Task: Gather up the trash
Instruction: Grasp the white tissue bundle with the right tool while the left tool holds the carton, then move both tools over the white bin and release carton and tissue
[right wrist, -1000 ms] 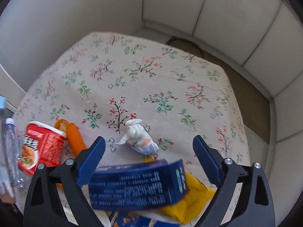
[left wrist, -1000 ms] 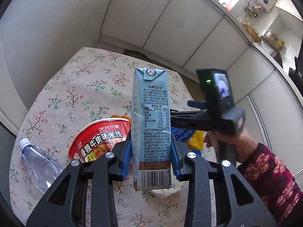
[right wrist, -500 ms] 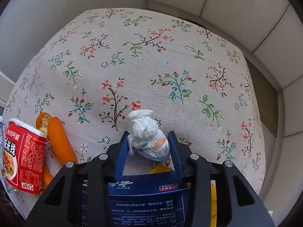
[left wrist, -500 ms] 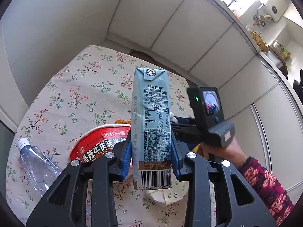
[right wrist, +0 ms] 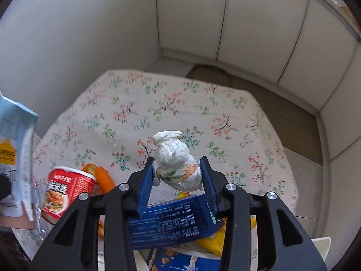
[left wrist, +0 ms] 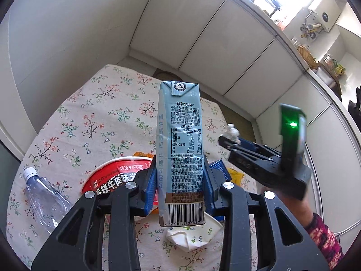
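A: While the left gripper (left wrist: 180, 186) pinches the milk carton (left wrist: 180, 149) upright, low on its sides btw the 2 blue pads, what's the right doing?

B: Right gripper (right wrist: 177, 178) has just closed in, and the crumpled wrapper (right wrist: 177, 166) sits clamped btw its pads, top poking out past the tips, clear above the floral tablecloth (right wrist: 135, 113).

A: On the cloth?

B: Noodle cup (right wrist: 65, 189), carrot (right wrist: 105, 178), blue box (right wrist: 171, 221) under the fingers, plastic bottle (left wrist: 42, 196) at the left.
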